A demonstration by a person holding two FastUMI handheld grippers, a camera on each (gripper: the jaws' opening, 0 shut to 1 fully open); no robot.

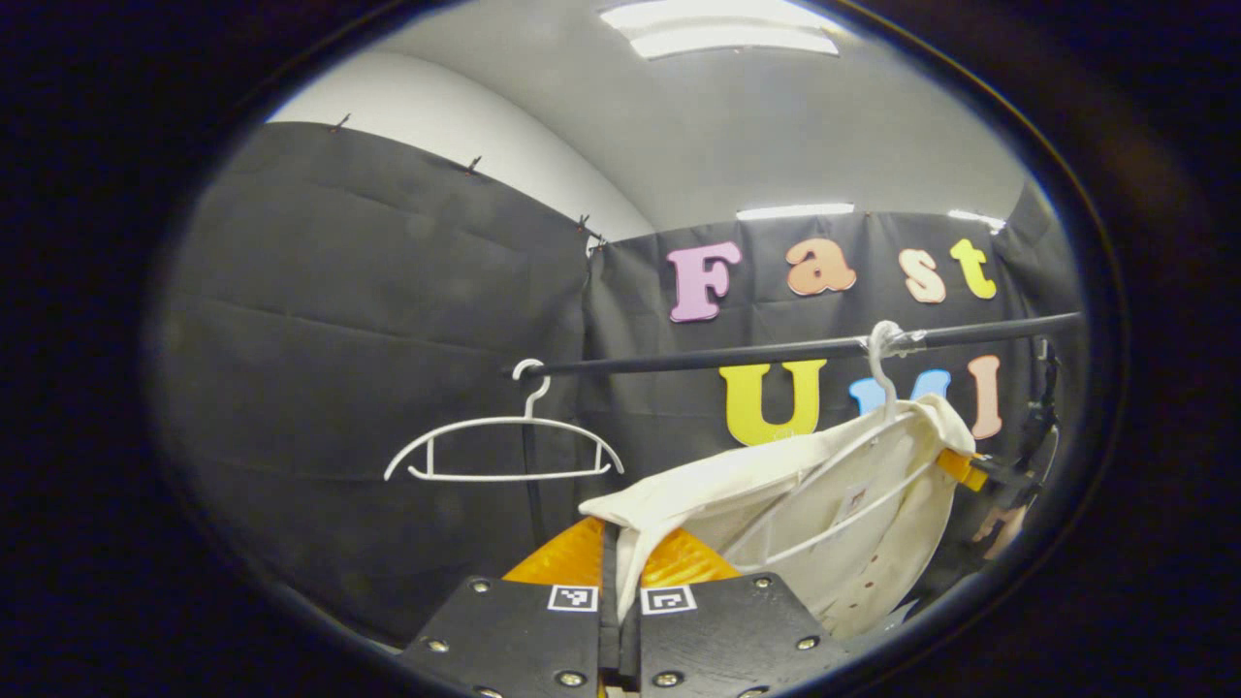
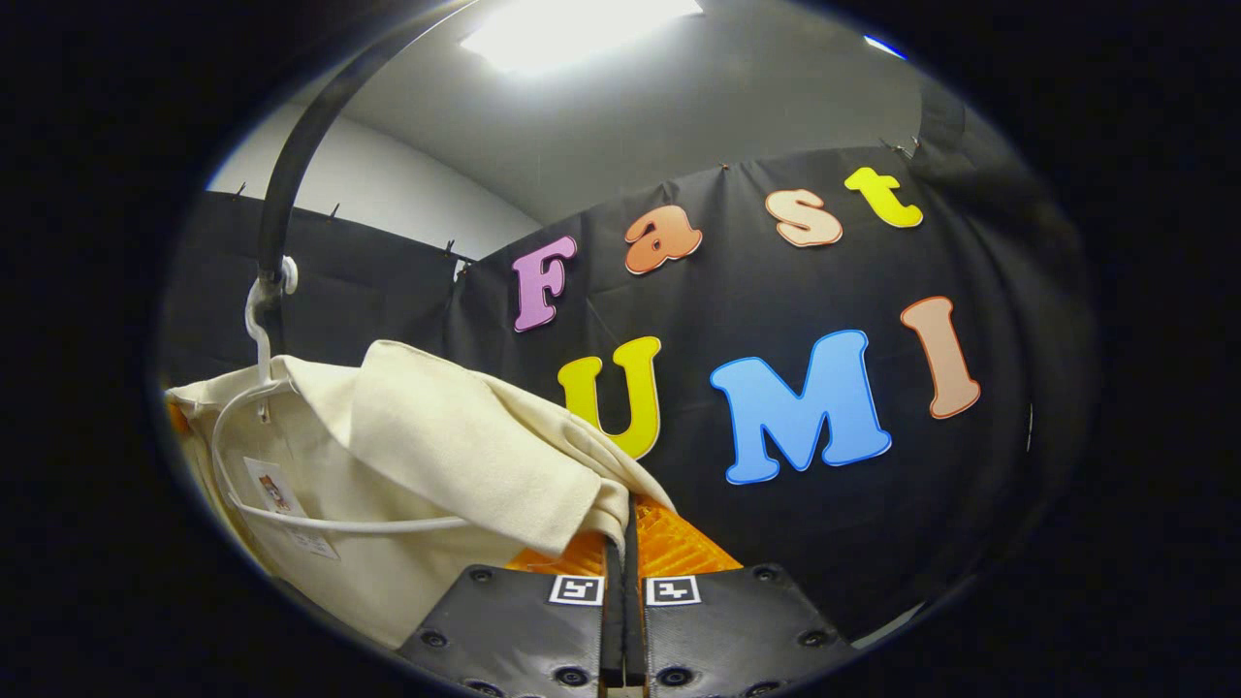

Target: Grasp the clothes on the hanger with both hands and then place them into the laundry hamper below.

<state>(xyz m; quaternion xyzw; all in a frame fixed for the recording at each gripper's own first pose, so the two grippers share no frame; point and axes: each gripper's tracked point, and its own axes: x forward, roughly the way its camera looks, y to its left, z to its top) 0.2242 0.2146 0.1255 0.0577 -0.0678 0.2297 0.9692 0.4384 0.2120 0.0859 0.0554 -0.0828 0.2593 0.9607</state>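
A cream shirt hangs on a white hanger from the black rail. My left gripper is shut on the shirt's left shoulder, the cloth pinched between its fingers and pulled out toward the camera. In the right gripper view the same shirt drapes over its hanger, and my right gripper is shut on the other shoulder's edge. Far off at the shirt's right side, the left gripper view catches the right gripper.
An empty white hanger hangs on the rail to the left of the shirt. The rail curves overhead in the right gripper view. Black cloth walls close in behind.
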